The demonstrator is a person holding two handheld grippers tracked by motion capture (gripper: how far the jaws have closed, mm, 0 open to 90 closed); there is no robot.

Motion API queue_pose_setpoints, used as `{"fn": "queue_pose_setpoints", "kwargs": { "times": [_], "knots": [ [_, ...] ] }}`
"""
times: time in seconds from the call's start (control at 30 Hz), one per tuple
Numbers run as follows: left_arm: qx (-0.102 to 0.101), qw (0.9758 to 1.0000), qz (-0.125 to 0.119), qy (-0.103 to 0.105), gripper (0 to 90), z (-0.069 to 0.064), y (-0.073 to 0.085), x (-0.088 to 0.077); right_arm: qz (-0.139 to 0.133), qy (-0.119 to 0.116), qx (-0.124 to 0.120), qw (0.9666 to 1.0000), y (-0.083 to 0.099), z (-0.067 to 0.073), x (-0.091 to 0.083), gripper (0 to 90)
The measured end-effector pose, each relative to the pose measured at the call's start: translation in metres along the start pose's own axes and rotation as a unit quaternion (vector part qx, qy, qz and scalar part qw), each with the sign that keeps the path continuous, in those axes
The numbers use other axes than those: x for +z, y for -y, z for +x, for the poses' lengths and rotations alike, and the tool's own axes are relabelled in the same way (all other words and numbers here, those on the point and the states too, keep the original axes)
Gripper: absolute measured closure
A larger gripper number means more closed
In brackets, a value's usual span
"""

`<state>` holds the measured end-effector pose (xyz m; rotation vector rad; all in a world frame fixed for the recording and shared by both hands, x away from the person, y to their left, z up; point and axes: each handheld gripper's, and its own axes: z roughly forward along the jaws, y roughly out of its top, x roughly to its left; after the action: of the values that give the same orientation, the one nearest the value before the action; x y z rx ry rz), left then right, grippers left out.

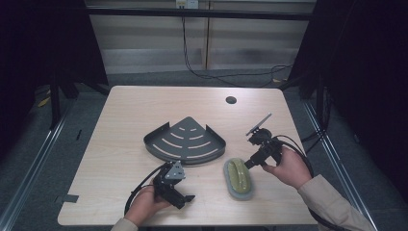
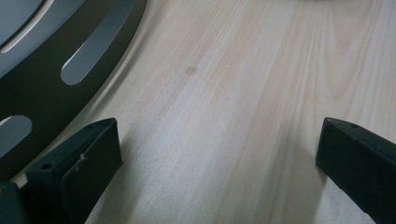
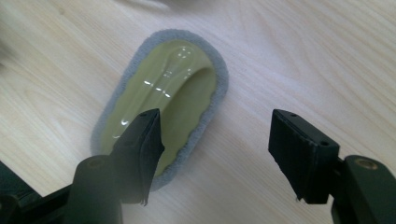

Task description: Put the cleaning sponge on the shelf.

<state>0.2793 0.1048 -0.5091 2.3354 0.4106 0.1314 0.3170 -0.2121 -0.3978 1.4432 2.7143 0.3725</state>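
The right gripper (image 1: 251,162) hovers just over the near end of the green scrubber (image 1: 239,177), tilted down toward it. In the right gripper view its jaws stand apart with nothing pinched: one pad sits over the scrubber's (image 3: 161,100) glossy green handle, the other over bare wood to the side. So the scrubber is not held; it lies flat on the table (image 1: 125,110), grey felt rim down, handle hump up, right of centre near the front edge. That raised handle looks like the natural place to grab, which may be why the gripper lines up over that end.

To the left, the left gripper (image 1: 185,197) rests low by the front edge, cradled in the left hand (image 1: 144,204). Its own view shows both jaws spread wide with only plain tabletop between them, and the dark slotted corner shelf (image 2: 42,70) curving past at the edge. It looks parked, leaving room for the other hand to work.

The corner shelf (image 1: 185,142) sits mid-table, its curved wall facing the person, just beyond the scrubber and apart from it. I'd judge it the likely destination, though from this height I can't tell whether its floor is perfectly level.
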Motion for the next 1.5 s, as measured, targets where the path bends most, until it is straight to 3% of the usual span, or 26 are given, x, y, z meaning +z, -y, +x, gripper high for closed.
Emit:
{"fn": "queue_pose_setpoints", "kwargs": {
  "times": [0.13,0.57,0.77,0.8,0.83,0.87,1.0,1.23,1.5],
  "knots": [
    [0.0,1.0,0.002,-0.001,0.0,0.0,0.0,0.0,0.007,-0.007,-0.004,0.9999,-0.006,0.006,0.001,36.2],
    [0.0,1.0,0.001,-0.001,0.0,0.0,0.0,0.0,0.054,-0.029,-0.008,0.9981,-0.017,0.028,0.027,43.3],
    [0.0,1.0,0.0,0.0,0.0,0.0,0.0,0.0,0.07,-0.033,-0.017,0.9968,-0.018,0.032,0.034,53.9],
    [0.0,1.0,0.0,0.0,0.0,0.0,0.0,0.0,0.074,-0.032,-0.02,0.9966,-0.018,0.033,0.035,63.1],
    [0.0,1.0,0.0,0.0,0.0,0.0,0.0,0.0,0.074,-0.032,-0.02,0.9966,-0.018,0.033,0.035,63.1],
    [-0.001,1.0,0.0,0.0,0.0,0.0,0.0,0.0,0.071,-0.034,-0.026,0.9966,-0.019,0.034,0.033,71.4],
    [0.0,1.0,0.0,0.0,0.0,0.0,0.0,0.0,0.074,-0.027,-0.03,0.9964,-0.02,0.032,0.028,71.9],
    [0.0,1.0,0.0,0.0,0.0,0.0,0.0,0.0,0.055,-0.026,-0.031,0.9977,-0.023,0.028,0.014,72.1],
    [0.0,1.0,0.002,0.0,0.0,0.0,0.0,0.0,0.059,-0.023,-0.04,0.9972,-0.036,0.026,-0.002,72.1]
  ]
}}
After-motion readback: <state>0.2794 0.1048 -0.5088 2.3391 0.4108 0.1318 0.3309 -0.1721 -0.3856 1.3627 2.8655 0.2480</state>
